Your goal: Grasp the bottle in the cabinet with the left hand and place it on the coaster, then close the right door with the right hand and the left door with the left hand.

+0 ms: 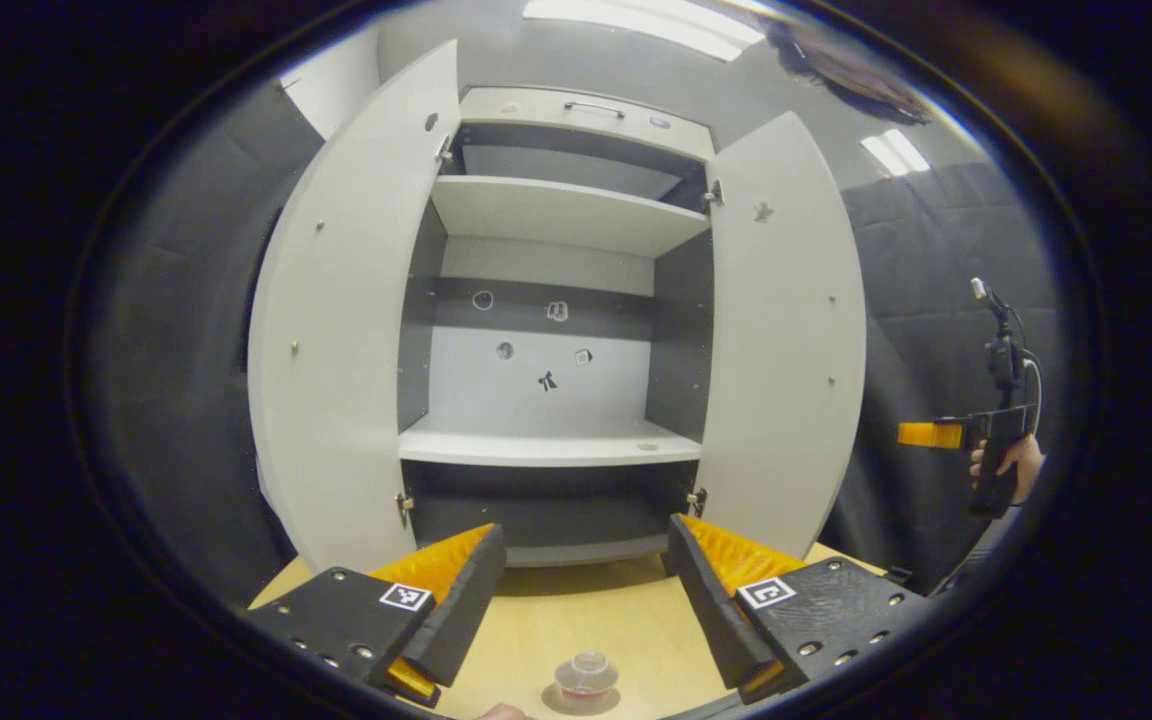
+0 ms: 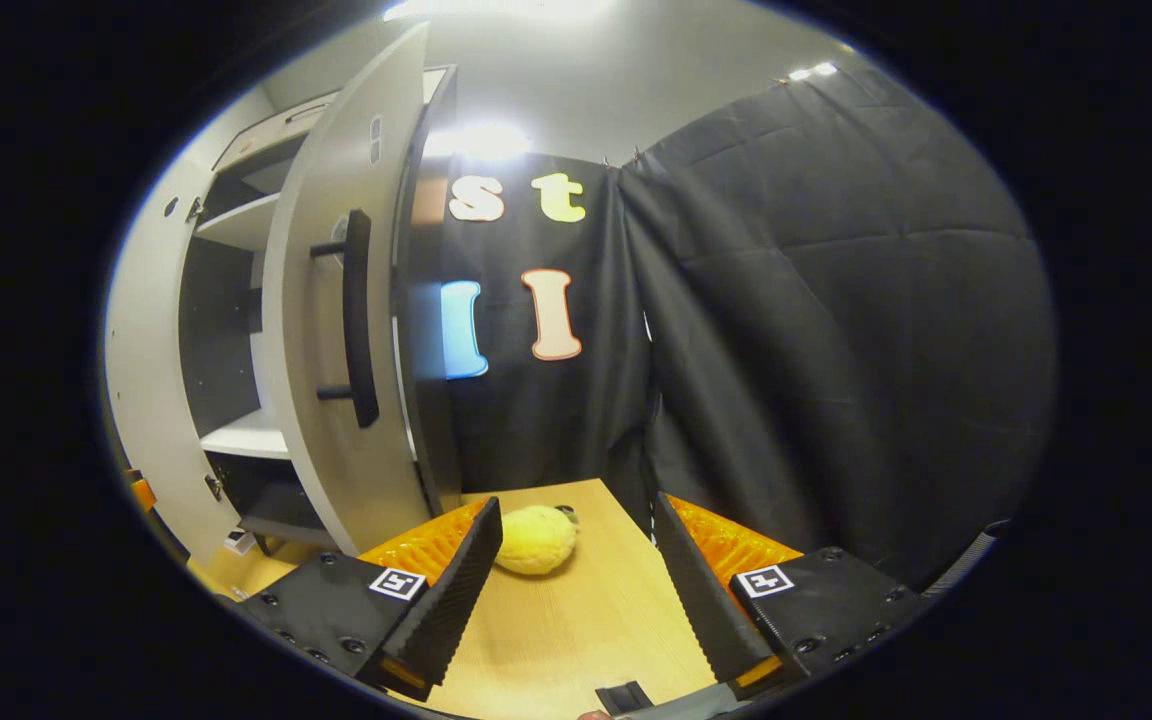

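The white cabinet (image 1: 556, 445) stands with both doors wide open and bare shelves. Its left door (image 1: 336, 330) and right door (image 1: 786, 340) flank the opening. A small clear bottle (image 1: 586, 675) with reddish content stands on a round coaster (image 1: 558, 701) on the wooden table, low between the fingers of my open left gripper (image 1: 586, 535). Far to the right, a hand holds my right gripper (image 1: 936, 435) beside the right door. In the right gripper view, my right gripper (image 2: 576, 508) is open and empty, facing the right door's outer side (image 2: 316, 400) and its black handle (image 2: 358, 318).
A yellow plush object (image 2: 534, 538) lies on the table (image 2: 576, 620) just ahead of the right gripper's left finger, near the cabinet's corner. Black cloth walls close in behind and to the right. The left door (image 2: 141, 350) shows beyond the opening.
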{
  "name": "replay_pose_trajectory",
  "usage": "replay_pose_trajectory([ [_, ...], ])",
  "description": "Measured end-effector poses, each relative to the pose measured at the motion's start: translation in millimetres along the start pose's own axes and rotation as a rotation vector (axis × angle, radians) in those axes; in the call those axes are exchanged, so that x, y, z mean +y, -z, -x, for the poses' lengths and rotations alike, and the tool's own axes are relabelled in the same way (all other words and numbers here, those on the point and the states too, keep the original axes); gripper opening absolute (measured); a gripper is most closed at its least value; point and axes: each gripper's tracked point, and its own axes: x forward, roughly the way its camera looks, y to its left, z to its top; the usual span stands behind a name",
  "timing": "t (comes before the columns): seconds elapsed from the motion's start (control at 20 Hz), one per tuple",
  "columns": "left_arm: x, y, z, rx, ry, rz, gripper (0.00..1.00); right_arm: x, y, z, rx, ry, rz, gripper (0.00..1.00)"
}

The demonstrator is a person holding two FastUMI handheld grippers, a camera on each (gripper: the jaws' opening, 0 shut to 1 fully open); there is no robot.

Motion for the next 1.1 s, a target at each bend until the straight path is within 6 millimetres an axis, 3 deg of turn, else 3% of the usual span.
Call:
replay_pose_trajectory([
  [0.1,15,-22,-1,0.012,-0.075,-0.016,1.00,9,-15,-3,-0.018,-0.035,-0.010,0.94],
  [0.2,30,-41,1,0.017,-0.145,-0.026,1.00,21,-35,-4,-0.042,-0.086,-0.010,0.94],
  [0.25,38,-48,2,0.014,-0.176,-0.030,0.95,24,-45,-5,-0.057,-0.103,-0.001,0.97],
  [0.3,45,-56,3,0.010,-0.202,-0.032,0.95,28,-55,-7,-0.072,-0.120,0.007,0.94],
  [0.35,53,-63,4,0.009,-0.223,-0.025,1.00,32,-63,-9,-0.077,-0.136,0.009,0.96],
  [0.45,64,-72,6,-0.004,-0.243,-0.011,1.00,38,-78,-12,-0.093,-0.164,0.005,0.97],
  [0.5,68,-76,6,-0.013,-0.244,-0.015,0.95,40,-84,-14,-0.101,-0.173,0.015,1.00],
  [0.55,73,-77,6,-0.018,-0.248,-0.025,0.95,39,-88,-18,-0.104,-0.174,0.031,0.97],
  [0.6,77,-78,7,-0.020,-0.249,-0.041,0.95,40,-93,-22,-0.104,-0.178,0.044,1.00],
  [0.7,71,-70,10,-0.029,-0.223,-0.057,0.95,50,-97,-30,-0.091,-0.203,0.057,0.96],
  [0.85,68,-69,14,-0.037,-0.191,-0.053,0.95,60,-92,-46,-0.046,-0.232,0.031,0.97],
  [0.9,68,-69,14,-0.038,-0.190,-0.061,0.95,63,-89,-50,-0.031,-0.237,0.015,0.93],
  [0.95,70,-67,16,-0.034,-0.188,-0.069,0.95,64,-86,-54,-0.017,-0.234,0.005,0.96],
  [1.0,71,-65,16,-0.031,-0.183,-0.073,0.95,68,-87,-56,-0.015,-0.237,-0.004,0.93],
  [1.1,74,-63,18,-0.026,-0.174,-0.078,0.95,68,-89,-57,-0.022,-0.211,0.008,0.96],
])
